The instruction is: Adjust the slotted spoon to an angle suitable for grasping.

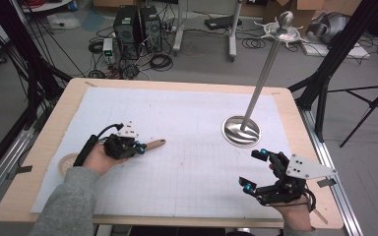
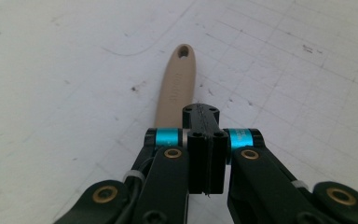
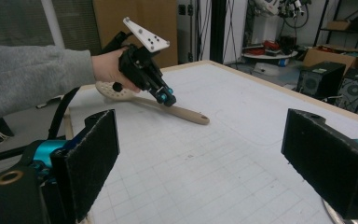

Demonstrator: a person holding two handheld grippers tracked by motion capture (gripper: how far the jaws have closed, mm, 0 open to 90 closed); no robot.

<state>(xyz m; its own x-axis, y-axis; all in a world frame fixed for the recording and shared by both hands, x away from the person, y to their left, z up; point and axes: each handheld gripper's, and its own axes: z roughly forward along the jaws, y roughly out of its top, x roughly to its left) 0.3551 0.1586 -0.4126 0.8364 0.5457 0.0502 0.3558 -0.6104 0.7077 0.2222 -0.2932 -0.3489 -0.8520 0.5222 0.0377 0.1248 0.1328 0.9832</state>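
A beige slotted spoon (image 1: 156, 144) lies on the white gridded mat, its round holed head (image 3: 113, 89) near the table's left edge and its handle (image 2: 177, 81) pointing toward the middle. My left gripper (image 1: 139, 146) is shut, its jaws pressed pad to pad with nothing between them. Its tips (image 3: 168, 99) sit over the middle of the handle; I cannot tell whether they touch it. My right gripper (image 1: 254, 170) is held open at the front right of the table, with nothing between its black pads (image 3: 93, 158).
A steel stand with a round base (image 1: 241, 131) and a tall pole (image 1: 263, 78) rises at the right middle of the table, close behind the right gripper. The wooden table edge (image 1: 177, 221) frames the mat. Computers and cables lie on the floor beyond.
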